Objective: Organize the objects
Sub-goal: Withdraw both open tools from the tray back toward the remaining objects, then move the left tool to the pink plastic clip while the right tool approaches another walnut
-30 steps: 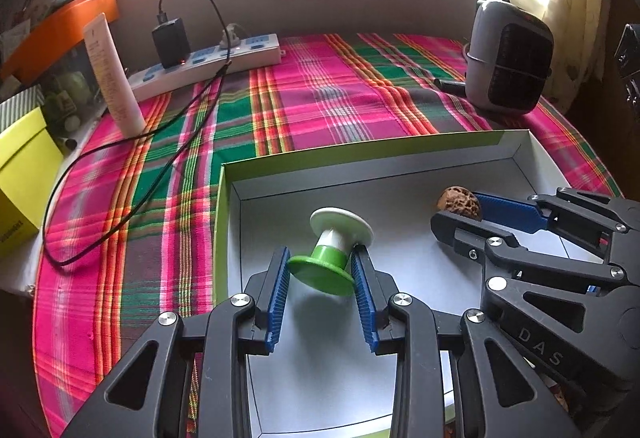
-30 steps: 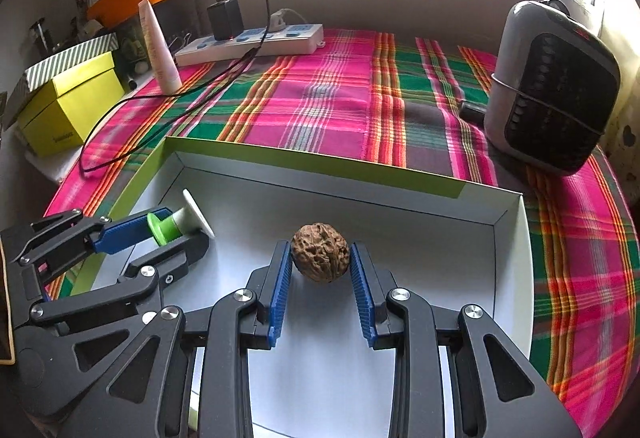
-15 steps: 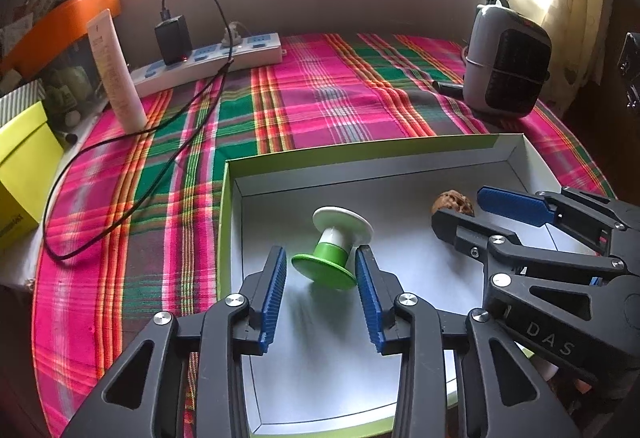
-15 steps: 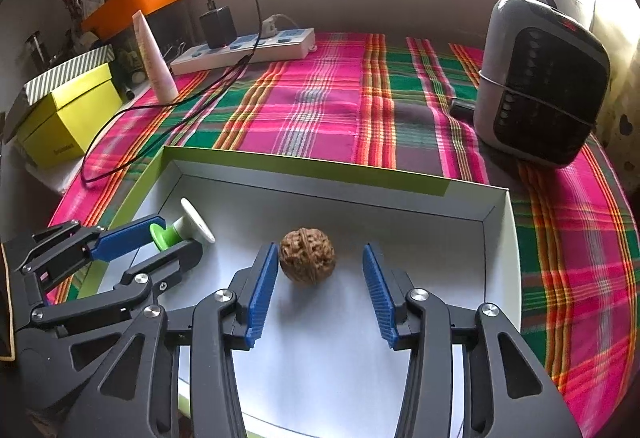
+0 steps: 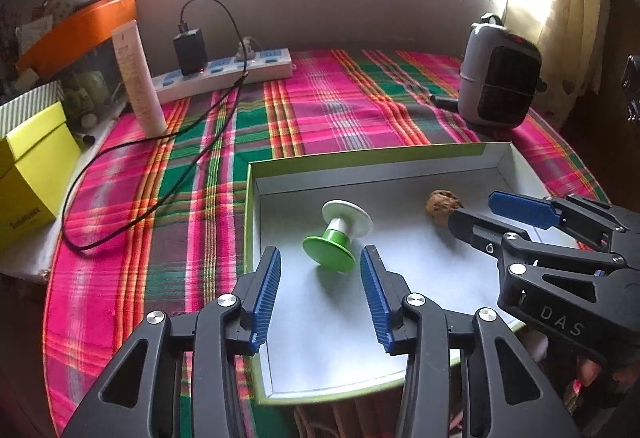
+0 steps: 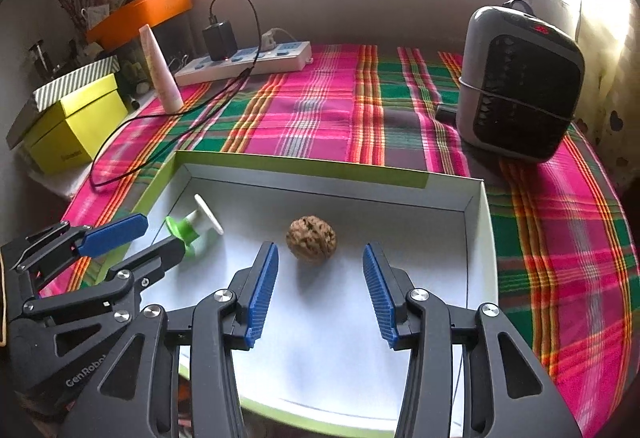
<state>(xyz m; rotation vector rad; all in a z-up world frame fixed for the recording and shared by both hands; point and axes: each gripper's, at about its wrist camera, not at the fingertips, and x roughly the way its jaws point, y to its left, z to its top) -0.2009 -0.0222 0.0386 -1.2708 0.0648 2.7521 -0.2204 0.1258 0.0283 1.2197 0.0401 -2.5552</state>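
Observation:
A green and white spool lies tilted on the floor of the shallow box with green rim. My left gripper is open just behind the spool, not touching it. A brown walnut lies in the middle of the same box. My right gripper is open just behind the walnut, apart from it. The spool also shows in the right wrist view, and the walnut in the left wrist view. The right gripper appears beside the walnut there.
The box sits on a plaid cloth. A small grey heater stands at the back right. A power strip with a black charger and cable, a standing tube and a yellow box are at the left.
Both grippers opened, let go of the spool and the walnut, and drew back. The spool and the walnut now rest on the box floor.

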